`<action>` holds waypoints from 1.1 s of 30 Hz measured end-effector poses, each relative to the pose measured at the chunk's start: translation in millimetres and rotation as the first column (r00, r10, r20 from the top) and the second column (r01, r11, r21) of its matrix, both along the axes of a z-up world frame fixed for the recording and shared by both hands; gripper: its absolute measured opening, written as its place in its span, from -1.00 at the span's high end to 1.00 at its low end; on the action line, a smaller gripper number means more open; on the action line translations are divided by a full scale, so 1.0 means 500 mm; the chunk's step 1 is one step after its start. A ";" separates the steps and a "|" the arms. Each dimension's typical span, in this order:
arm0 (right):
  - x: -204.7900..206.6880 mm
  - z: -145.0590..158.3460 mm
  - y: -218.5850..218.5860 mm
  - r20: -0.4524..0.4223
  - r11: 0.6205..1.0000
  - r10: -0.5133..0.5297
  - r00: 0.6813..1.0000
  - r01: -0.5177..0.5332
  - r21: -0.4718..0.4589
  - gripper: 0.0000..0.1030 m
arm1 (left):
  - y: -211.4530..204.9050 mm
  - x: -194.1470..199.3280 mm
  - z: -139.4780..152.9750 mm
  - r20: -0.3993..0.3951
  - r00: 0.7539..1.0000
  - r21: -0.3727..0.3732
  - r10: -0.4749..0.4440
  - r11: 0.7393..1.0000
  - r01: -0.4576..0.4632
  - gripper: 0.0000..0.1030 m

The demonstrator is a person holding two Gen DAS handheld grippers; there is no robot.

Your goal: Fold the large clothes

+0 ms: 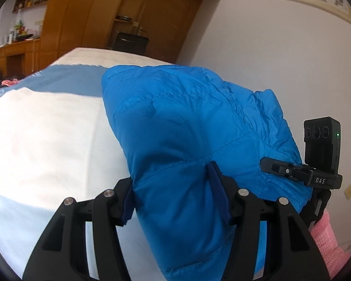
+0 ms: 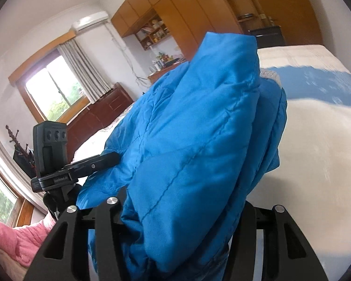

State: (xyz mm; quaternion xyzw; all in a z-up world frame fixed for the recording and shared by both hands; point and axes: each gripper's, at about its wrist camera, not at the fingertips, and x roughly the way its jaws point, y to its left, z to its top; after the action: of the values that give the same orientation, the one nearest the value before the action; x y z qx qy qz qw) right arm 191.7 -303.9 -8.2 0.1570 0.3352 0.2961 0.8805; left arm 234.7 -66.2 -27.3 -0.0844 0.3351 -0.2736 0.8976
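Blue puffer jacket [image 1: 187, 121] bunched above the bed [image 1: 46, 128], left hand-held gripper [image 1: 175, 196] clamping its fabric, right hand-held gripper [image 2: 182, 213] likewise clenched on it.

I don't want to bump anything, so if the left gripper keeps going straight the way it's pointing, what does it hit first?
The left gripper already has the blue puffer jacket bunched between its fingers, so more jacket comes first. Beyond it lies the white bed, though depth is hard to judge.

Bright daylight comes in through the window [image 2: 56, 91]. The white bed [image 1: 46, 126] glows so bright it looks washed out, with a blue shadow across it. Both pictures bend round at the edges, with dark corners. The bed looks a bit blurry.
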 end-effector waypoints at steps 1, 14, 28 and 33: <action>0.028 0.004 0.013 0.004 1.000 0.010 1.000 -0.010 -0.002 -0.01 | 0.006 0.015 0.004 0.003 1.000 -0.002 0.011 1.000 -0.011 -0.08; 0.261 -0.087 0.065 -0.062 0.996 0.074 0.995 -0.071 0.053 -0.01 | 0.078 0.207 -0.045 0.009 0.991 0.038 0.130 0.991 -0.131 -0.08; 0.307 -0.227 0.017 -0.249 0.979 0.086 0.965 -0.035 0.200 -0.41 | 0.075 0.239 -0.115 -0.022 0.988 0.110 0.153 0.983 -0.150 -0.26; 0.283 -0.186 0.029 -0.233 0.995 0.025 0.972 -0.001 0.100 -0.54 | 0.084 0.251 -0.095 -0.045 0.982 0.126 0.182 0.976 -0.175 -0.37</action>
State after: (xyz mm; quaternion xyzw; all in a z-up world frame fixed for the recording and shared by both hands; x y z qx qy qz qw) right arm 333.2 -289.5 -101.2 0.2323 0.4226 0.2976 0.8239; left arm 360.0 -24.3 -74.8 -0.0671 0.3672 -0.1685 0.9123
